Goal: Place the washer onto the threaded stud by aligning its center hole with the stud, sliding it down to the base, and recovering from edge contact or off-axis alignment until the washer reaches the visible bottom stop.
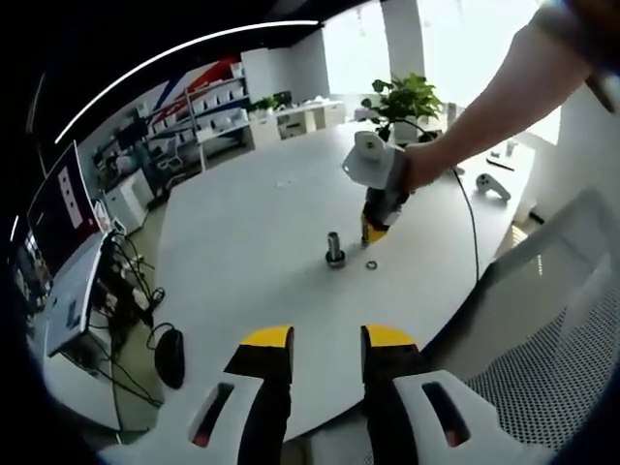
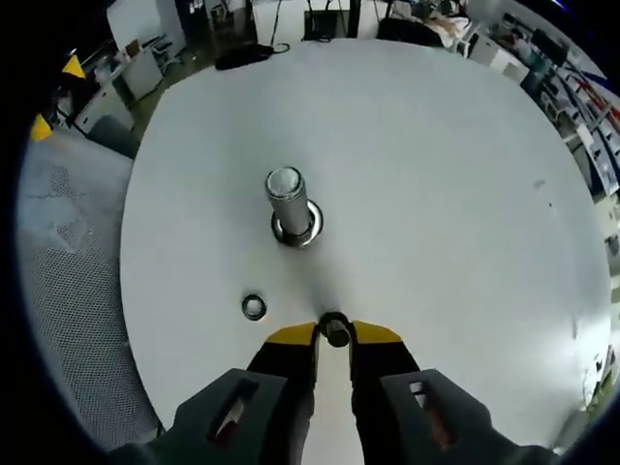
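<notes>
Left gripper view: left gripper (image 1: 327,349) hangs back at 6 o'clock, jaws narrowly apart, nothing in them. The threaded stud (image 1: 335,249) stands mid-counter (image 1: 242,223), right gripper (image 1: 376,231) just beside it at 2 o'clock.

Right gripper view: right gripper (image 2: 334,334) pinches a washer (image 2: 336,330), stud at 12 o'clock. A spare washer (image 2: 254,307) lies at 10. Threading's not started, I'd say.

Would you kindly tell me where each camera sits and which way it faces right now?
Left gripper view: rides the left gripper, back from the round white table, facing the metal threaded stud; the person's arm holds the right gripper.
Right gripper view: rides the right gripper, low over the table, pinching a small metal washer.
Shared: stud and loose metal ring.
</notes>
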`<move>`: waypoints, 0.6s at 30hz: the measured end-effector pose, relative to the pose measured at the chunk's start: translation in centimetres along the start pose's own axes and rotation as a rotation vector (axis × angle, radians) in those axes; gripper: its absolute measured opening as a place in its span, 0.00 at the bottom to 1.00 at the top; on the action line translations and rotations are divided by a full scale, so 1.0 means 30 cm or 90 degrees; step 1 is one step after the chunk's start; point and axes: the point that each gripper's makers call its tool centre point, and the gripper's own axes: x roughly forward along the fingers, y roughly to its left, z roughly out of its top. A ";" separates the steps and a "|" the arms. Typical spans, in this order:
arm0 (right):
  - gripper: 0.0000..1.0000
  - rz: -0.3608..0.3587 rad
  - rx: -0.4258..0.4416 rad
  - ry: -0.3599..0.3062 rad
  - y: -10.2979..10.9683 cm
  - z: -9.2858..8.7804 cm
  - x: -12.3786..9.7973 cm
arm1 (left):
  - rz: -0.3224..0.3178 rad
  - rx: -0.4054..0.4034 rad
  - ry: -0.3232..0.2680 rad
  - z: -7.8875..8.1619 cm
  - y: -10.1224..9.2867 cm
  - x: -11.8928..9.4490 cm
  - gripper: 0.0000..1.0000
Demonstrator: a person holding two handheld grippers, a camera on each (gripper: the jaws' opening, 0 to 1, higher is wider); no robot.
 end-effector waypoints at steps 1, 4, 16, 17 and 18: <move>0.14 0.001 0.004 -0.001 0.001 0.002 -0.006 | -0.002 0.000 0.001 -0.002 -0.002 0.001 0.25; 0.14 0.006 0.009 0.001 0.002 -0.001 -0.009 | -0.005 0.004 0.005 -0.004 -0.006 0.004 0.24; 0.21 0.007 0.021 -0.006 0.007 -0.030 -0.025 | -0.008 0.000 0.014 -0.013 -0.007 0.008 0.25; 0.21 0.006 0.022 -0.007 0.003 -0.032 -0.025 | -0.009 0.001 0.015 -0.013 -0.008 0.008 0.25; 0.22 0.005 0.027 -0.007 0.000 -0.040 -0.028 | -0.008 0.002 0.015 -0.012 -0.008 0.008 0.25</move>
